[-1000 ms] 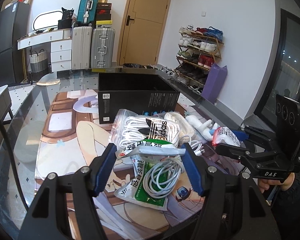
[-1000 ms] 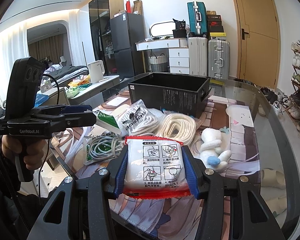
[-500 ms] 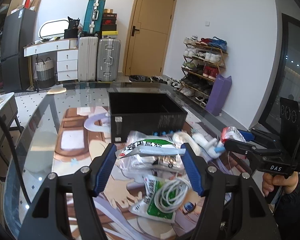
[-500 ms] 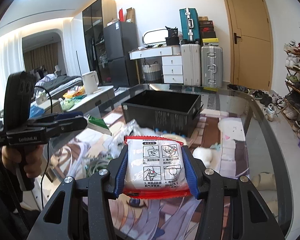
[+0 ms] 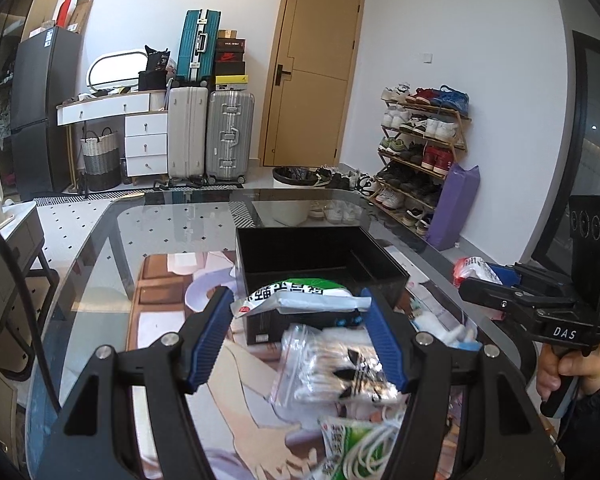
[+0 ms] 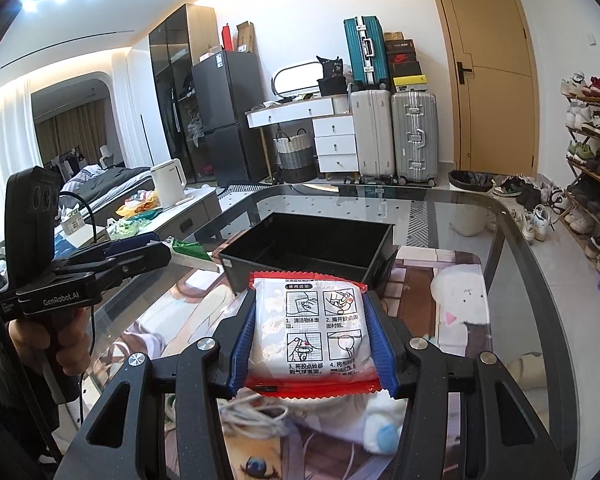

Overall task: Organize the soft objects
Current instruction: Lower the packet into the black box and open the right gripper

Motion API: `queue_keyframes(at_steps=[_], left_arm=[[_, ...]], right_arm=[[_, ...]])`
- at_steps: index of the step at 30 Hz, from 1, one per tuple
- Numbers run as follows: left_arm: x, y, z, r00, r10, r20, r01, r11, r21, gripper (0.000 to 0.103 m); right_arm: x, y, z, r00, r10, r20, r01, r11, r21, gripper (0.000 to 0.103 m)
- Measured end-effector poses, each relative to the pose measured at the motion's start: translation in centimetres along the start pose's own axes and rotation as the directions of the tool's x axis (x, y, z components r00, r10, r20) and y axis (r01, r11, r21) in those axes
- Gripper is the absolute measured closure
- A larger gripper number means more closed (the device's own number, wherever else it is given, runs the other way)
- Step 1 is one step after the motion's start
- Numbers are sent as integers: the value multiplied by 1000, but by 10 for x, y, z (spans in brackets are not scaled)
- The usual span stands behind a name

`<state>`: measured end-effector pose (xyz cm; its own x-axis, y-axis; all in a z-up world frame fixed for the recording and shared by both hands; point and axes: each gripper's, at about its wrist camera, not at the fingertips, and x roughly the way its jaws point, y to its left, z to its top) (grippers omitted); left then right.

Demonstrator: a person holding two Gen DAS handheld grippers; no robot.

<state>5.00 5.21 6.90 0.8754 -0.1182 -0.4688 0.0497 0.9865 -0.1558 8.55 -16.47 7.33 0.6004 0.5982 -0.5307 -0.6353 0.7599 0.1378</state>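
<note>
Jaws still clamp packets; both grippers raised nearer black bin [image 5: 316, 256].

Both tools are matte black. The left gripper [image 5: 300, 340] and right gripper [image 6: 314, 344] carry ribbed blue pads [image 5: 208, 336] and silver screws [image 6: 204, 344]. White lettering reads "GenRobot.AI" and "DAS". Bare hands [image 6: 60, 344] grip the handles, dark sleeves behind.

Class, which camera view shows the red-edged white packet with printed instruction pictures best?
The right wrist view: the red-edged white instruction packet fills the centre, face-on, clamped in the right gripper, its four printed panels legible. The left wrist view shows only its crumpled end sticking out of that gripper at the right edge.
</note>
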Motion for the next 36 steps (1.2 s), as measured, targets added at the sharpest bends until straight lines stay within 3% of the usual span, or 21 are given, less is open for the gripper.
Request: queue_keyframes(at_steps=[19, 36], left_arm=[[70, 2, 32, 999, 20, -45, -19, 1000, 18, 38], [119, -1, 30, 992, 39, -120, -33, 998, 47, 38]], right_arm=[[70, -22, 43, 996, 0, -95, -2, 1000, -16, 52], [121, -32, 52, 988, 30, -149, -34, 999, -27, 52]])
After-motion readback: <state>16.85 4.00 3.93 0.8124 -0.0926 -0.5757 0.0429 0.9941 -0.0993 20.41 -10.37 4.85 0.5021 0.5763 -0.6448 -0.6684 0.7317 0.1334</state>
